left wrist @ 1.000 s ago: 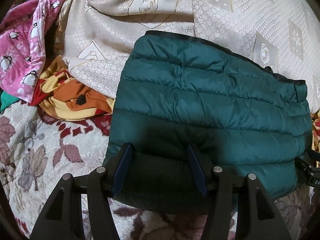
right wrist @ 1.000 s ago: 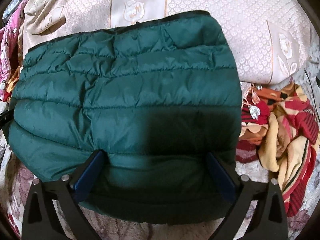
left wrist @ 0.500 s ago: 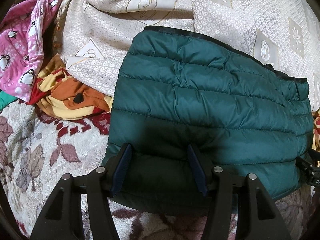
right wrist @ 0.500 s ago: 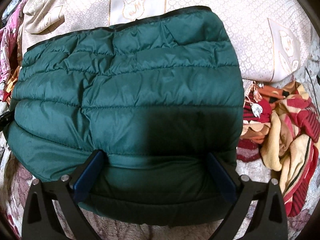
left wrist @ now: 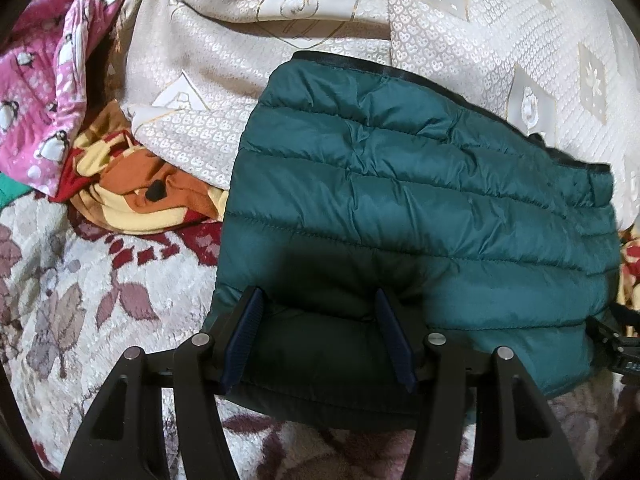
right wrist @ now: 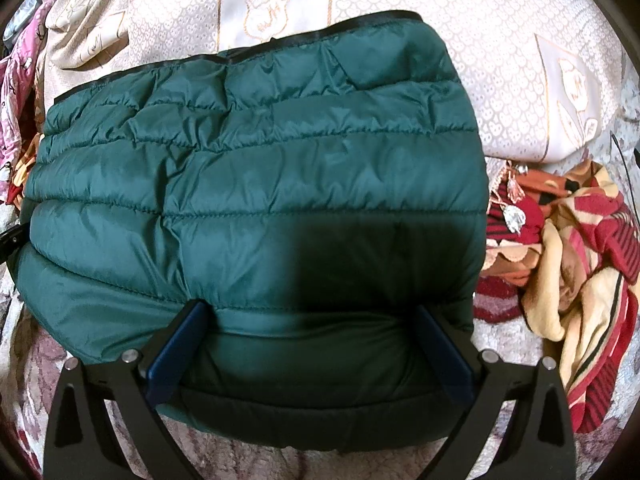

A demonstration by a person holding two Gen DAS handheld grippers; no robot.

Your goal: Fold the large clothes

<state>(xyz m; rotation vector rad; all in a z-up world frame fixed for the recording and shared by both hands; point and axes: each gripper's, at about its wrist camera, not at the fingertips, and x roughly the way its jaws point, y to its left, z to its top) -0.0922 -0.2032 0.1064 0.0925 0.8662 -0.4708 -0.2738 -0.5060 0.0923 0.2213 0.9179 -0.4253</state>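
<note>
Both claws straddle the near fold of the green puffer jacket (left wrist: 400, 208).

Left gripper (left wrist: 316, 336) and right gripper (right wrist: 308, 344) stand spread, fingers pressing the padding, pinching nothing. Since a second ago the jacket has slid slightly forward onto the cream bedspread (right wrist: 520, 80) ahead; the fold looks finished, being squared. Crumpled striped cloth (right wrist: 580, 248) lies right.

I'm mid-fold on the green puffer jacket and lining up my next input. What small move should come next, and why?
Probably close both grippers on the near edge. The left gripper and right gripper both stand open, with the near edge of the green puffer jacket bulging between their fingers, so neither has a hold yet. The jacket lies folded flat on the bed cover, its far black-trimmed hem free to take a fold.
</note>
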